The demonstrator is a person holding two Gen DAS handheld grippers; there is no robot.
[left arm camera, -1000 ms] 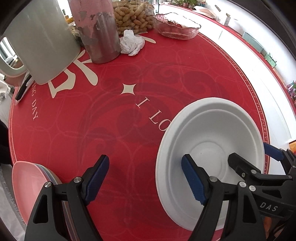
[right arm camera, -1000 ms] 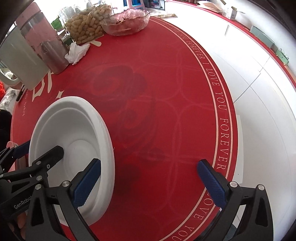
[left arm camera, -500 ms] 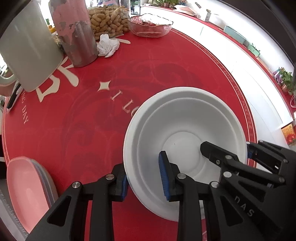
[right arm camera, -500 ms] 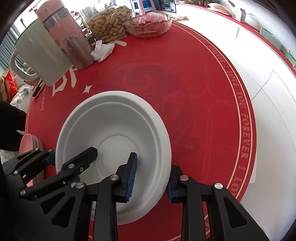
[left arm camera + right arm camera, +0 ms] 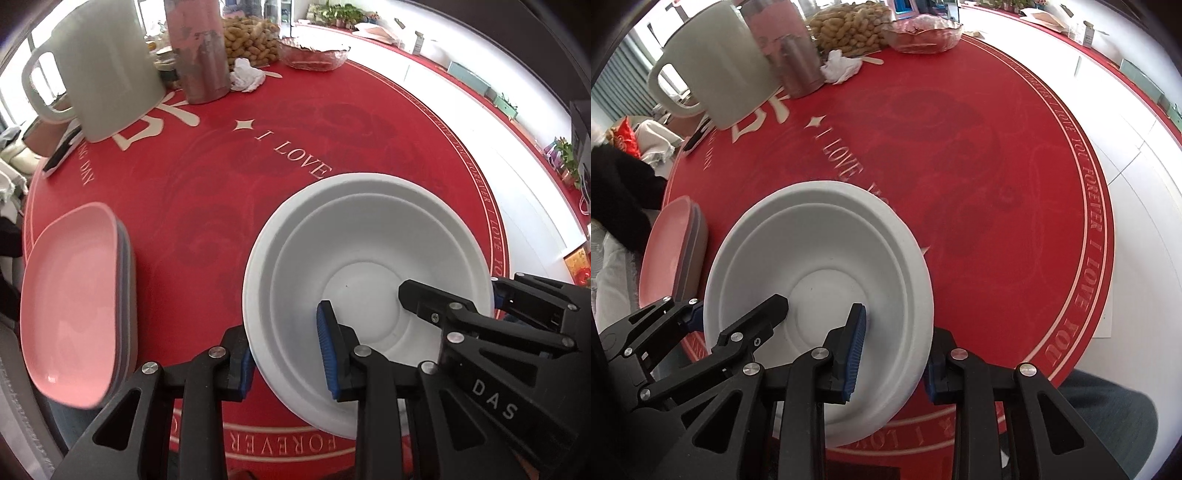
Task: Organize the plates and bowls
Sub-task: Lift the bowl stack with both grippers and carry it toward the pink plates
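A white bowl (image 5: 365, 266) is held above the red round table (image 5: 221, 192), gripped on both sides. My left gripper (image 5: 286, 354) is shut on its left rim, one blue pad inside and one outside. My right gripper (image 5: 892, 354) is shut on its right rim the same way; the bowl also shows in the right wrist view (image 5: 820, 273). A stack of pink plates (image 5: 70, 306) lies at the table's left edge, to the left of the bowl, and shows in the right wrist view too (image 5: 672, 254).
At the table's far side stand a pale green jug (image 5: 107, 66), a pink metal tumbler (image 5: 199, 51), a crumpled tissue (image 5: 247, 74), a heap of peanuts (image 5: 251, 40) and a glass dish (image 5: 314, 55). A dark phone (image 5: 61, 155) lies beside the jug.
Both grippers closed on the bowl's rim and have lifted it toward me. The pink plate stack has come further into view on the left.
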